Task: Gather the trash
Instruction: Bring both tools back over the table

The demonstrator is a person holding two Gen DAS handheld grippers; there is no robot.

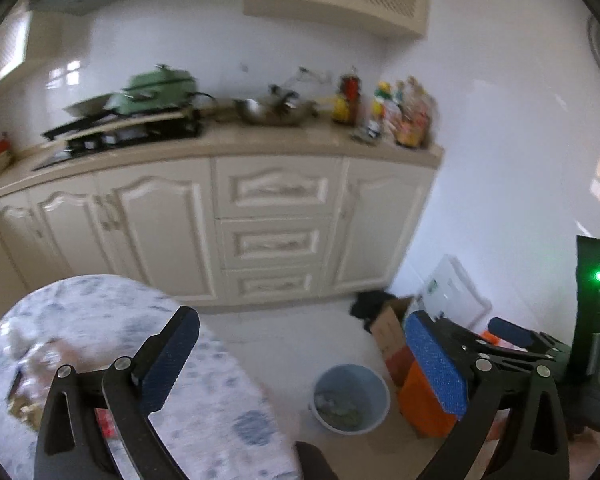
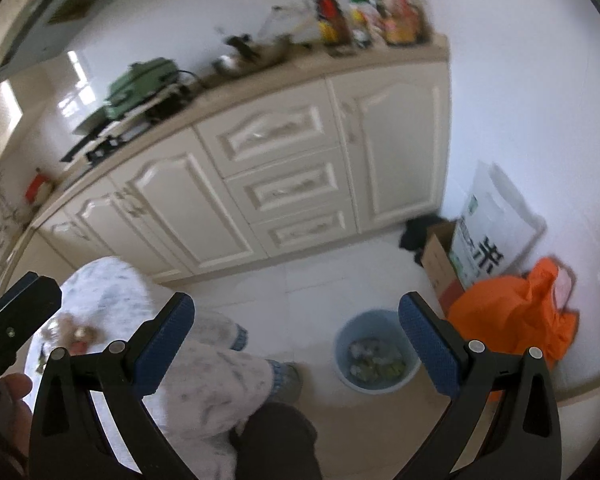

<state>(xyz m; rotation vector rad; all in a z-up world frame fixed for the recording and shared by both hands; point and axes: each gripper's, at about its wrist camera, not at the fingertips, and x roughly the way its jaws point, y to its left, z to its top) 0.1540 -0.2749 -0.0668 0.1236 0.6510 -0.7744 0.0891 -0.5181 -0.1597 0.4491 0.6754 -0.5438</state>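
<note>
Your left gripper point(image 1: 304, 360) and right gripper point(image 2: 296, 336) both gape wide, holding nothing (the blue bin point(image 2: 376, 350) sits below, trash inside).

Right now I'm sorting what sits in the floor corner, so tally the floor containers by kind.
Blue bucket: 1
Cardboard box: 1
Orange bag: 1
White printed sack: 1
Total: 4
</note>
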